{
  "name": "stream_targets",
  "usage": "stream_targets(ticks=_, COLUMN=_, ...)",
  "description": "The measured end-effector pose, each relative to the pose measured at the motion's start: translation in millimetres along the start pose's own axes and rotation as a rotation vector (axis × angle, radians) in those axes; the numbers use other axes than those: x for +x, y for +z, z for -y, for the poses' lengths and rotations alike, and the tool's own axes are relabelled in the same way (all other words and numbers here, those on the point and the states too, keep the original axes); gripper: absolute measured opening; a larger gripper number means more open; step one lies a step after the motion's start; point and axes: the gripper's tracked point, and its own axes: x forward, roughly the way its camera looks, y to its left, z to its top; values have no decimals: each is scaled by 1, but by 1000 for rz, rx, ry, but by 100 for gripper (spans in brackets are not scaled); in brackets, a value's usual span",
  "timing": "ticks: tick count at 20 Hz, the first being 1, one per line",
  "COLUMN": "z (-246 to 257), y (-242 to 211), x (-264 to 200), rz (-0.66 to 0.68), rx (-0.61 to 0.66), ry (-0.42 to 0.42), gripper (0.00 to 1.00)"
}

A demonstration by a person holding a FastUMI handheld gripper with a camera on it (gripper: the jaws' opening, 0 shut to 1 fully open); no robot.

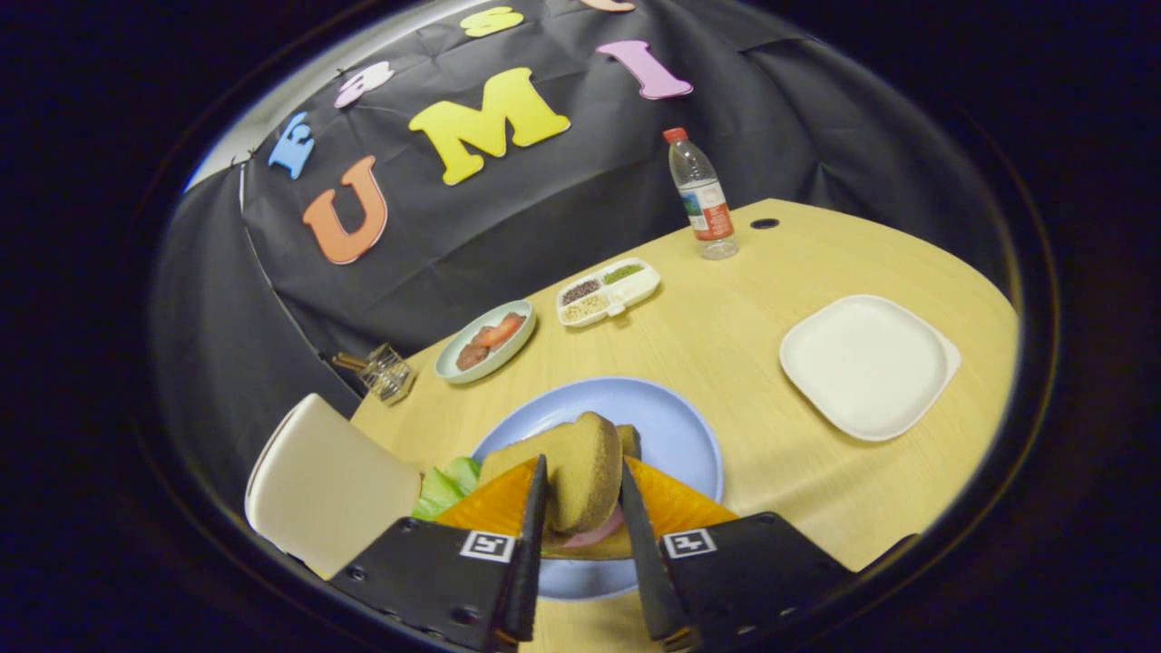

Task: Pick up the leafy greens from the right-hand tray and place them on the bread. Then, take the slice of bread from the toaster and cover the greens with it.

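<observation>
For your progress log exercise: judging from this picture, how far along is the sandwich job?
Done: the greens already lie on the blue plate, and the white tray holds nothing. In hand: the gripper is shut on the bread slice, held just above the plate. Left: lower the slice over the greens and let go.

Tool (580, 490): two flat, tapered fingers (531, 544) on wide angular black mounts. One square black-and-white coded marker on each mount, beside the finger base. Small round screw heads along the left mount's outer edge.
</observation>
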Motion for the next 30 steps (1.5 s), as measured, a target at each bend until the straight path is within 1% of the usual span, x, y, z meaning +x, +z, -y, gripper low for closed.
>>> stream_targets(ticks=4, z=9, y=3, x=-9, rz=21, rx=-68, ry=-26, gripper=86)
stream_targets(ticks=7, z=11, y=18, x=-34, rz=106, rx=-133, ry=-39, gripper=95)
stream_targets(ticks=10, z=11, y=30, x=-82, rz=238, rx=-209, ry=-54, gripper=96)
stream_targets(ticks=12, z=12, y=29, x=-117, rz=316, rx=-265, ry=-62, gripper=96)
stream_targets(ticks=15, z=13, y=8, x=-167, rz=376, rx=-343, ry=-61, gripper=96)
stream_targets(ticks=20, z=11, y=-30, x=-233, rz=445, rx=-428, ry=-64, gripper=96)
stream_targets(ticks=23, z=9, y=-55, x=-261, rz=480, rx=-435, ry=-44, gripper=96)
stream_targets(ticks=27, z=17, y=-86, x=-280, rz=489, rx=-427, ry=-42, gripper=96)
stream_targets(ticks=30, z=23, y=-93, x=-294, rz=519, rx=-409, ry=-48, gripper=96)
